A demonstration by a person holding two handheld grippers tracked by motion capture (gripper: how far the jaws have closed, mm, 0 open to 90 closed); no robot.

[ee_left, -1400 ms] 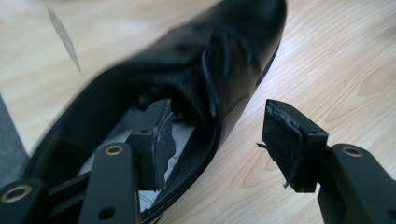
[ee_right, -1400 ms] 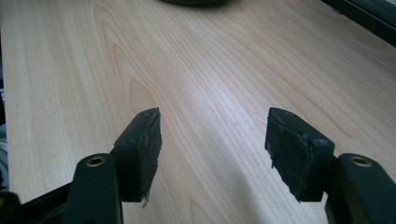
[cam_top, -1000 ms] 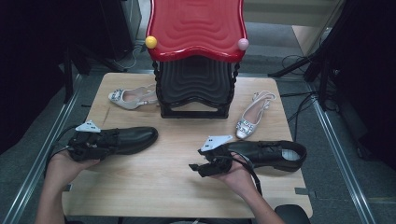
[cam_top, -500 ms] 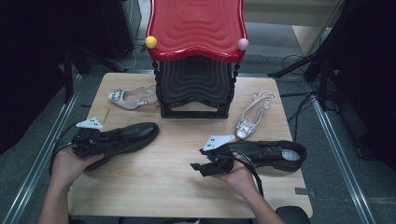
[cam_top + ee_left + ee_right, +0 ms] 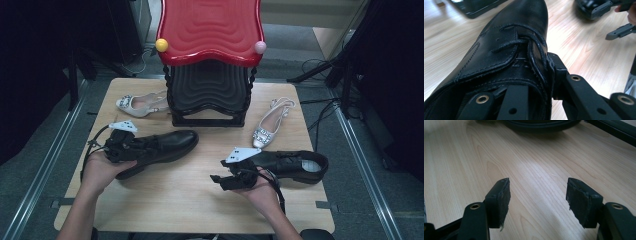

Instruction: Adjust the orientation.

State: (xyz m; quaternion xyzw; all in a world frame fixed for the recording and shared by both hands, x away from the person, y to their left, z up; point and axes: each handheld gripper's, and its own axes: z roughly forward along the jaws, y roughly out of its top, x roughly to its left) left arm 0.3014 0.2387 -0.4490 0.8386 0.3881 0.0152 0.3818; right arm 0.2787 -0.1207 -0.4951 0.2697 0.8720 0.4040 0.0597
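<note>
A black lace-up shoe (image 5: 165, 146) (image 5: 506, 37) lies left of centre on the wooden table (image 5: 190, 200), toe pointing right. My left gripper (image 5: 124, 146) (image 5: 536, 85) is shut on its collar beside the laces, one jaw inside the shoe and one outside. A second black shoe (image 5: 295, 165) rests at the right. Just left of that shoe, my right gripper (image 5: 222, 180) (image 5: 537, 192) stands open a little above bare wood, with nothing between its pads.
A black stepped rack with a red top (image 5: 210, 50) stands at the back centre. One silver heeled shoe (image 5: 140, 104) lies to its left and another (image 5: 270, 122) to its right. Cables trail off the right side of the table.
My left gripper has carried the black shoe to the right, toward the table's middle. The right gripper has stayed nearly where it was, still open.
</note>
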